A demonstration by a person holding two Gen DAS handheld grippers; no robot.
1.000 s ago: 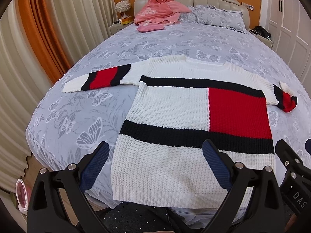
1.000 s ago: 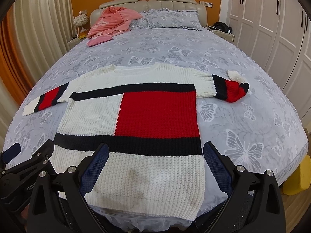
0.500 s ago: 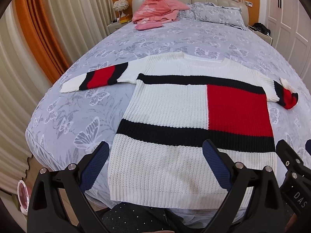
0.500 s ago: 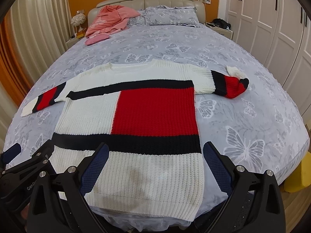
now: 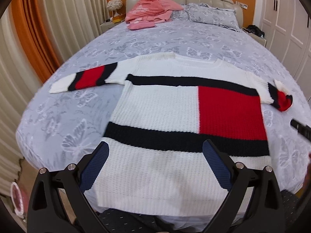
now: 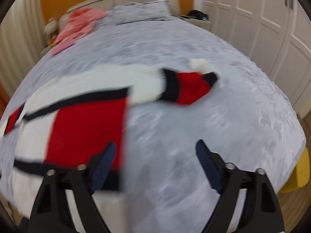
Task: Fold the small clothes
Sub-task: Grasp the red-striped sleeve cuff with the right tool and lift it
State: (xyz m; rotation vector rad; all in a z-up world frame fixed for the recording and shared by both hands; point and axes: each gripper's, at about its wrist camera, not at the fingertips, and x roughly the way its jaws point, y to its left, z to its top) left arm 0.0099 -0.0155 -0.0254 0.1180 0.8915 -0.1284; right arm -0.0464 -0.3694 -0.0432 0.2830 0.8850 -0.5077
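Both of our tools are spread and empty: left gripper (image 5: 155, 167) above the sweater (image 5: 165, 112) on the bed (image 5: 58, 120); right gripper (image 6: 155, 165), jaws just narrowing, nothing between them.

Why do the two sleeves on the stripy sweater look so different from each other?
The left sleeve lies stretched out straight and flat on the bed; the right sleeve is bunched up at its end. On the left sleeve the white cuff sits at the far tip; on the right sleeve the white cuff is folded back beside the red part. Both sleeves have the same pattern: a red band between dark stripes, then white.
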